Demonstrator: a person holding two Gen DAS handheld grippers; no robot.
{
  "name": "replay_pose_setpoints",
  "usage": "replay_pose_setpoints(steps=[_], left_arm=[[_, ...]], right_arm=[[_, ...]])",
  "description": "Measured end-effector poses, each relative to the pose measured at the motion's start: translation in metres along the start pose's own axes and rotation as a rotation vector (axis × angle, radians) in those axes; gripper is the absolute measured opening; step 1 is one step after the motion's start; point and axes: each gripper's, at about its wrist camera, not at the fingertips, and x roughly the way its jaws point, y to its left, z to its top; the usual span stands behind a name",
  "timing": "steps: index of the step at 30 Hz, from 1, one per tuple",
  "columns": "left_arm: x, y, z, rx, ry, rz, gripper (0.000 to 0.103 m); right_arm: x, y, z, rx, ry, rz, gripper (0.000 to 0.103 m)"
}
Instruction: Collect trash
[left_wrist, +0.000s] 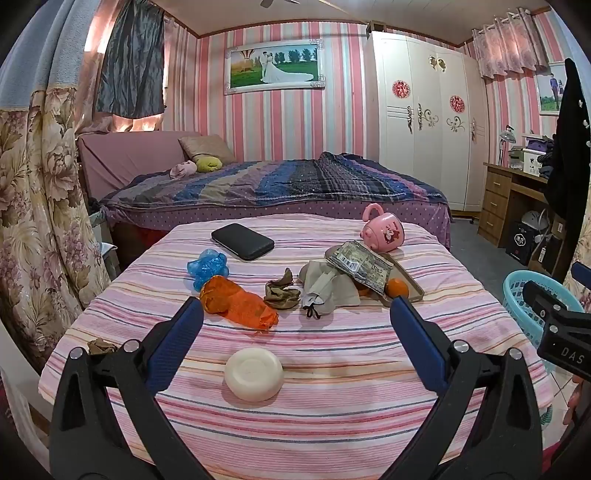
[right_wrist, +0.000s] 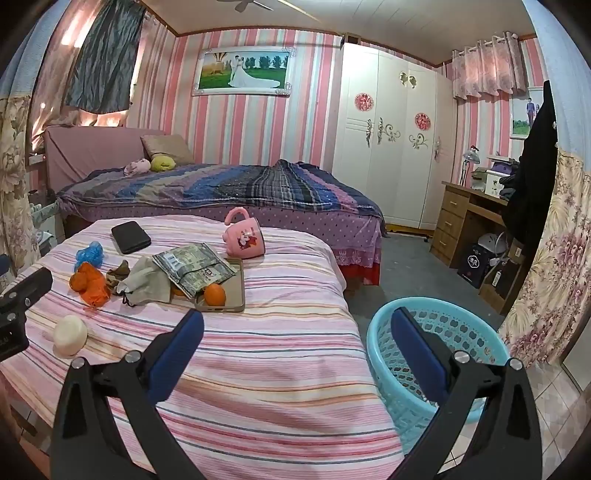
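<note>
A bedroom with pink-striped wallpaper is seen, a white wardrobe (left_wrist: 424, 122) standing behind the bed (left_wrist: 273, 184) and a framed wedding photo (left_wrist: 275, 66) hung above it. Nearest the cameras, a surface is covered by a pink striped cloth (left_wrist: 332, 350), taken here as the landmark. On the floor just right of the cloth a light blue basket (right_wrist: 439, 350) is set. On the cloth, a tan tray (right_wrist: 236, 291) is loaded with a printed wrapper (right_wrist: 192, 266), whose writing cannot be read, and an orange (right_wrist: 215, 294). Left of the tray lie a grey rag (left_wrist: 328, 288), a brown scrap (left_wrist: 282, 291), an orange bag (left_wrist: 236, 301) and a blue bag (left_wrist: 207, 266). A pink mug (left_wrist: 384, 229) is tipped over at the far edge, a black case (left_wrist: 242, 240) beside it. White soap (left_wrist: 254, 373) rests nearest. "DAS" is read on the right gripper's body. The left gripper (left_wrist: 295, 314) and right gripper (right_wrist: 295, 325) are held wide apart, nothing between them.
</note>
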Motion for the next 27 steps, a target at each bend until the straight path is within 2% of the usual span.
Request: replay_pose_setpoints(steps=[27], left_arm=[[-0.0002,0.0001,0.0,0.001,0.0,0.001,0.098]], right_arm=[[0.001,0.0021,-0.0014,-0.008,-0.001,-0.005,0.099]])
